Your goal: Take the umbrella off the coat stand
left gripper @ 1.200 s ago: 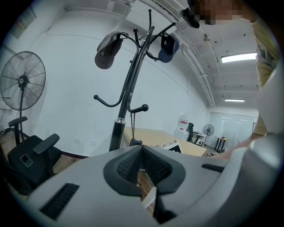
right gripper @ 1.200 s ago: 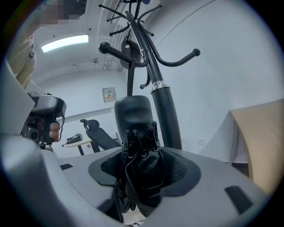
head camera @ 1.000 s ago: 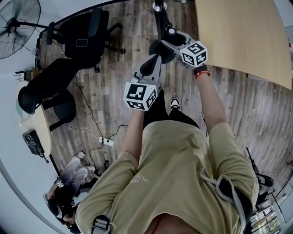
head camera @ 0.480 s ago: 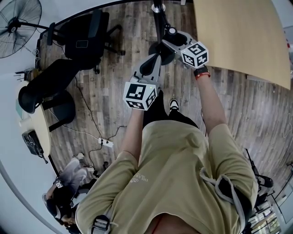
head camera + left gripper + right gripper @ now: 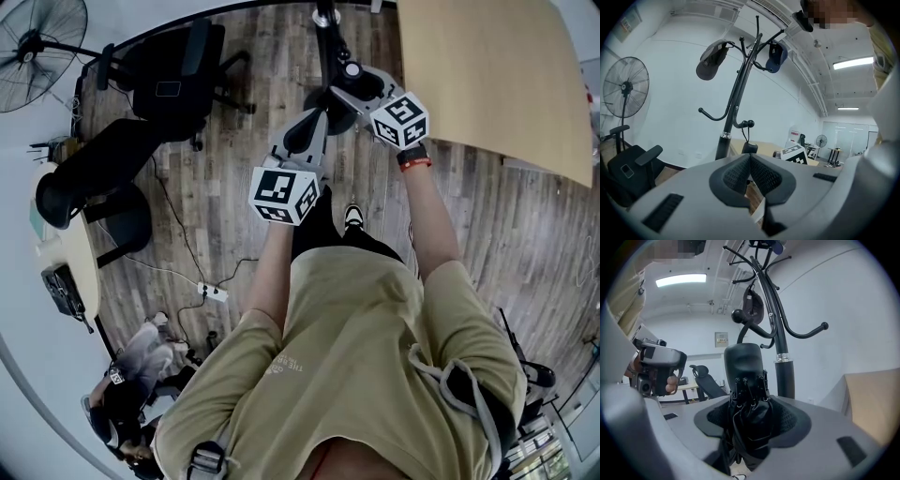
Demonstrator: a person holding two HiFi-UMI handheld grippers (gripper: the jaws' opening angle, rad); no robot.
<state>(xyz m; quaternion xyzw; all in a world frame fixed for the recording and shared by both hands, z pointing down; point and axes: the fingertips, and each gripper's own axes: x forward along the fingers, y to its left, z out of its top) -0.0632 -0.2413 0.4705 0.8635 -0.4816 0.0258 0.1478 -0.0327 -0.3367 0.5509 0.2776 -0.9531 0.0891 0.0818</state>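
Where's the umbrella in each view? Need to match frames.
Head view: hidden under the right hand-held gripper, can't pick it out.
Left gripper view: umbrella, handle only, at centre just above the jaws.
Right gripper view: centre, clamped between the jaws.
Shared landmark: coat stand pole.

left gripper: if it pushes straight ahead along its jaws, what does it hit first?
Probably the umbrella, hanging by its strap dead ahead of the shut left gripper, right of the coat stand pole. Depth is hard to judge.
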